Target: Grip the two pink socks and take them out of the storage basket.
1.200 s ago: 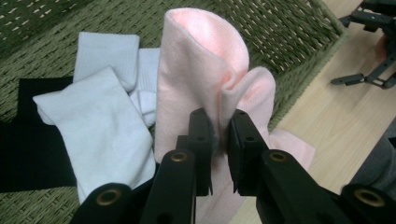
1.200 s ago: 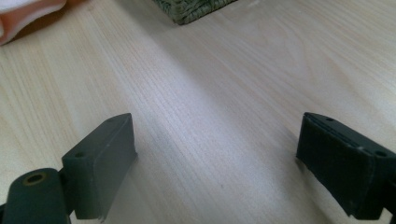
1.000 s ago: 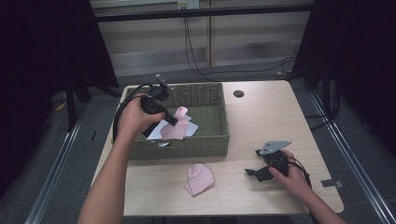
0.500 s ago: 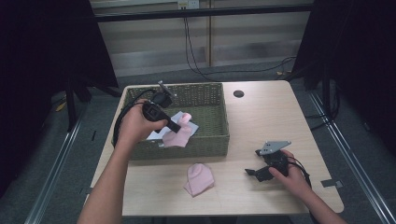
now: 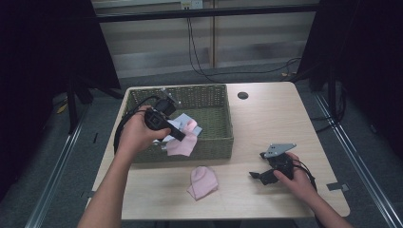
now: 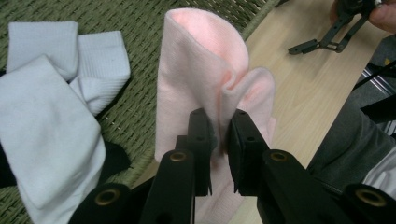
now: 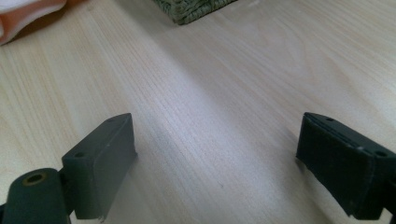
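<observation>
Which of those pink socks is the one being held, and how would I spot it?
Start at the woven green basket on the wooden table. At its front wall, the left tool is shut on a pink sock that hangs over the rim. The other pink sock lies flat on the table, and the socks in the basket are white.
</observation>
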Demonstrator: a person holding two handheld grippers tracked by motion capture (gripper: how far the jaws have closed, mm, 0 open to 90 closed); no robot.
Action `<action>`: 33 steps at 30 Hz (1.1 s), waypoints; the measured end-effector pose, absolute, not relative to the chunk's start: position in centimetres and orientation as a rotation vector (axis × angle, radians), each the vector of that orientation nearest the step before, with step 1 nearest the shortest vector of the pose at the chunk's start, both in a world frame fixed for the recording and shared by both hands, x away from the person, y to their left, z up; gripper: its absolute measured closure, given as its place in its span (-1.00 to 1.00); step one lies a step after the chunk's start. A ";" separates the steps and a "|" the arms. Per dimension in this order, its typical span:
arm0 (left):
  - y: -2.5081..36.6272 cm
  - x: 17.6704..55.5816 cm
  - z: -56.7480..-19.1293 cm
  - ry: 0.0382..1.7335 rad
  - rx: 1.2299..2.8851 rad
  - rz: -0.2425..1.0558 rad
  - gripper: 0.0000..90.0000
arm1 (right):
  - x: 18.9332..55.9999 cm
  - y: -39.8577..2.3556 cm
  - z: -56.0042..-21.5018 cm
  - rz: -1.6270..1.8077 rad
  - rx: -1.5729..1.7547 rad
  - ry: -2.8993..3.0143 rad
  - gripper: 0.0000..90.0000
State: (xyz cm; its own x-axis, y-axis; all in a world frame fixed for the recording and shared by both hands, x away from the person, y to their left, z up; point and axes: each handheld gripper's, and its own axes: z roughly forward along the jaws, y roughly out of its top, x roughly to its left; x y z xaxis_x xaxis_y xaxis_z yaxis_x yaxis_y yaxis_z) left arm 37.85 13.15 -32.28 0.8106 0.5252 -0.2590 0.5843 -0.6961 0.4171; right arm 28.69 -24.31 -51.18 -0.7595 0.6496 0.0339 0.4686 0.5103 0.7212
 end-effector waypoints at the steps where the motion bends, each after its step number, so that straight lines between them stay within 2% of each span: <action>1: 13.1 37.7 -32.4 0.819 2.507 -0.166 0.78 | 28.7 -24.3 -51.2 1.090 0.948 2.513 -0.76; 17: 11.7 35.0 -34.1 0.726 2.497 -0.216 0.73 | 28.7 -24.3 -51.2 1.090 0.949 2.513 -0.76; 18: 11.6 34.9 -34.4 0.722 2.502 -0.217 0.61 | 28.7 -24.3 -51.2 1.090 0.949 2.513 -0.76; 19: 11.6 34.8 -34.6 0.720 2.507 -0.221 0.61 | 28.7 -24.3 -51.2 1.090 0.949 2.513 -0.76; 20: 11.5 34.7 -34.9 0.713 2.509 -0.234 0.40 | 28.7 -24.3 -51.2 1.090 0.949 2.513 -0.76; 22: 11.5 34.5 -35.4 0.732 2.494 -0.220 0.25 | 28.7 -24.3 -51.2 1.090 0.949 2.513 -0.76; 33: 12.8 33.6 -37.6 0.743 2.491 -0.116 0.00 | 28.7 -24.3 -51.2 1.090 0.949 2.513 -0.76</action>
State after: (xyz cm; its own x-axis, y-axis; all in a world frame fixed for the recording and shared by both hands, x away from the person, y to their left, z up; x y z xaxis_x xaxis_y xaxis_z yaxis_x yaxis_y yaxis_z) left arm 33.60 12.83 -37.65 0.8449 0.4849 -0.2258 0.5306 -0.7063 0.4685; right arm 28.69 -24.31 -51.17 -0.7592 0.6500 0.0339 0.4690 0.5102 0.7210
